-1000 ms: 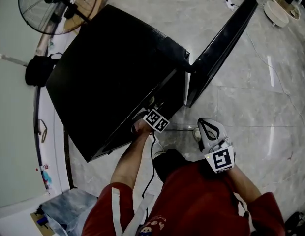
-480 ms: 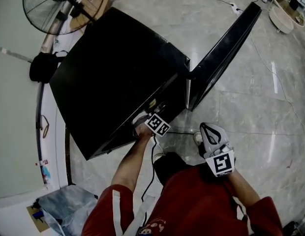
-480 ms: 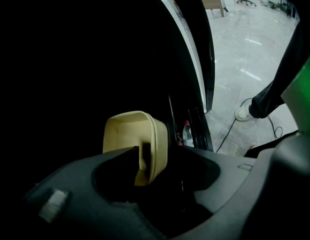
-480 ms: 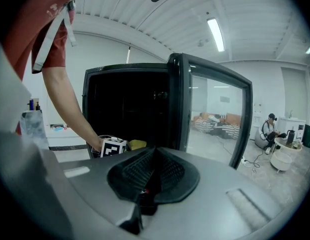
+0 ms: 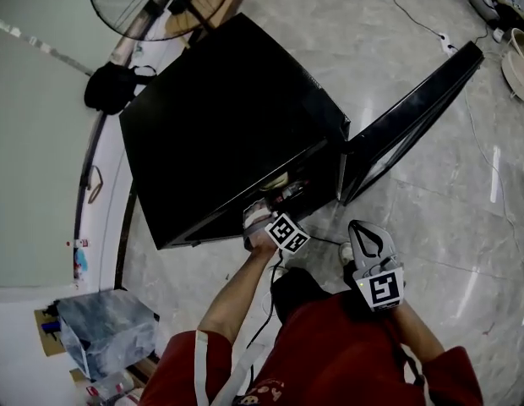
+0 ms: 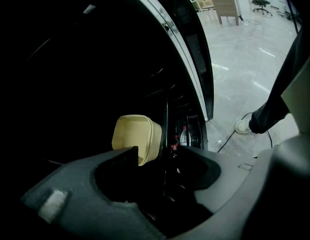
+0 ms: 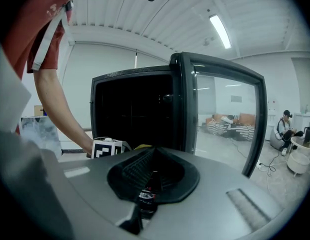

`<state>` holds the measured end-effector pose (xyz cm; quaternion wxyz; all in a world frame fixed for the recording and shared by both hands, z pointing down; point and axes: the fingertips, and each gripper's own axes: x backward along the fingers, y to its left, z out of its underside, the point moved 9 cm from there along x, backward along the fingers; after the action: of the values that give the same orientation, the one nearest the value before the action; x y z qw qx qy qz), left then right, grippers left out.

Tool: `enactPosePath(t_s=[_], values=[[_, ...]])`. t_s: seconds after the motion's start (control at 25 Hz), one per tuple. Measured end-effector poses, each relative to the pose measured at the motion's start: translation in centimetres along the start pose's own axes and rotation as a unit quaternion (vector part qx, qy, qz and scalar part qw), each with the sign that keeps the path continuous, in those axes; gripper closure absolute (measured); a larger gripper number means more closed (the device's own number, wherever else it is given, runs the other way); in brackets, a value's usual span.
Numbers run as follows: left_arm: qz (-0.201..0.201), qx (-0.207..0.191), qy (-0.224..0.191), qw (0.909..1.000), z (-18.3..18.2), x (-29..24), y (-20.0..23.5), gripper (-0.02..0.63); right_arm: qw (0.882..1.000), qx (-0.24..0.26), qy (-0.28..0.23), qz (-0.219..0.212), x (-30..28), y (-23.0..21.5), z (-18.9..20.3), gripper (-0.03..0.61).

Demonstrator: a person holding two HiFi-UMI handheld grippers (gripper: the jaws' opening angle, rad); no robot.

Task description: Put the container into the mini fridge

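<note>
The black mini fridge (image 5: 228, 117) stands on the floor with its door (image 5: 410, 108) swung open. A cream container (image 6: 137, 136) rests inside on the shelf, also showing in the opening in the head view as a cream container (image 5: 277, 181). My left gripper (image 6: 162, 156) sits at the fridge mouth and its jaws are opening; the container lies just ahead of them, untouched by the pads. In the head view the left gripper (image 5: 260, 214) is at the fridge's front edge. My right gripper (image 7: 153, 154) is shut and empty, held back near the person's knee as the right gripper (image 5: 363, 239).
Small bottles (image 6: 182, 135) stand in the fridge beside the container. A standing fan (image 5: 148, 2) and a dark bundle (image 5: 110, 87) are behind the fridge by the wall. A grey-blue box (image 5: 106, 341) sits at the near left. A cable (image 6: 230, 136) runs over the tiles.
The left gripper has drawn back a little from the fridge opening toward the person. The head view has shifted, so the fridge sits further right. The right gripper has kept its place.
</note>
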<state>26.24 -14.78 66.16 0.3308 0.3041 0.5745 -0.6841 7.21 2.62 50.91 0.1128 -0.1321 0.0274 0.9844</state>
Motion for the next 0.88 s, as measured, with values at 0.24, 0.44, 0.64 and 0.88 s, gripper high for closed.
enactPosePath(t_s=[0.24, 0.44, 0.64, 0.88], values=[[0.002, 0.041, 0.008, 0.9991, 0.5, 3.2, -2.1, 0.365, 0.999, 0.002, -0.01, -0.037, -0.3, -1.0, -0.8, 0.578], [0.013, 0.096, 0.04, 0.9945, 1.1, 6.6, -4.8, 0.365, 0.996, 0.024, -0.014, -0.079, -0.5, -2.7, -0.6, 0.578], [0.02, 0.154, 0.059, 0.986, 2.8, 10.0, -6.3, 0.365, 0.992, 0.019, -0.02, -0.126, -1.8, -1.9, -2.6, 0.578], [-0.006, 0.24, 0.059, 0.9689, 4.6, 13.1, -8.2, 0.365, 0.984, 0.041, -0.018, -0.174, -3.2, -0.1, -1.2, 0.578]])
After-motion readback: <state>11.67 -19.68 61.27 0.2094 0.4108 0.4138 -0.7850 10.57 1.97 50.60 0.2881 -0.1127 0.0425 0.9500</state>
